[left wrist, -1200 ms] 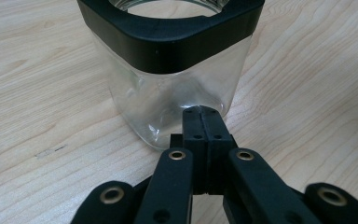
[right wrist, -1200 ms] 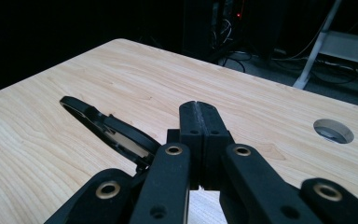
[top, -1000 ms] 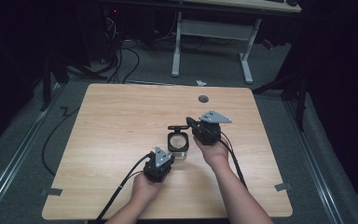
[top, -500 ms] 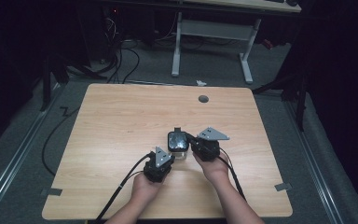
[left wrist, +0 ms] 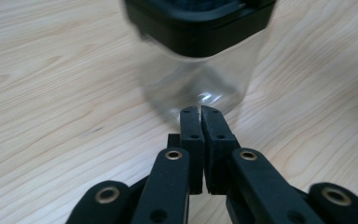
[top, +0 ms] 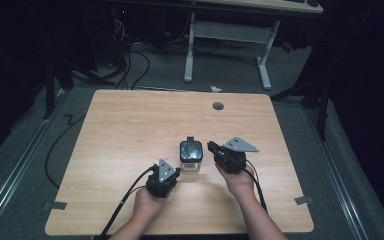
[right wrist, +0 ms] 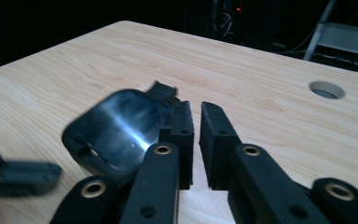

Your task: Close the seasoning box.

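**The jar sits between our two claws**

We have a small clear jar [top: 191, 156] with a black square lid [top: 191, 149] standing upright on the counter [top: 130, 125]. We use the jar as our landmark.

Our left claw [top: 176, 171] is on the near left side of the jar, with its tips almost at the jar's bottom. In the left claw's view the tips [left wrist: 201, 116] point right at the glass wall of the jar [left wrist: 200, 79], low down, just beside it. We cannot tell if they touch it. The two jaws are nearly together, with only a thin gap, and they have just been opening a tiny bit. Nothing is between them.

Our right claw [top: 211, 147] is on the right side of the jar, up by the lid. In its own view the claw [right wrist: 196, 112] points past the lid [right wrist: 116, 130], which lies just to its left. Its jaws have a small gap, have just been opening a little, and hold nothing.

Both claws are close to the jar. We think the left one is a bit nearer to the glass, and the right one is nearer to the lid.

The jar stands tall, its long side going up. The glass looks empty and see-through. The lid is shiny and dark, with a small tab on its far edge.
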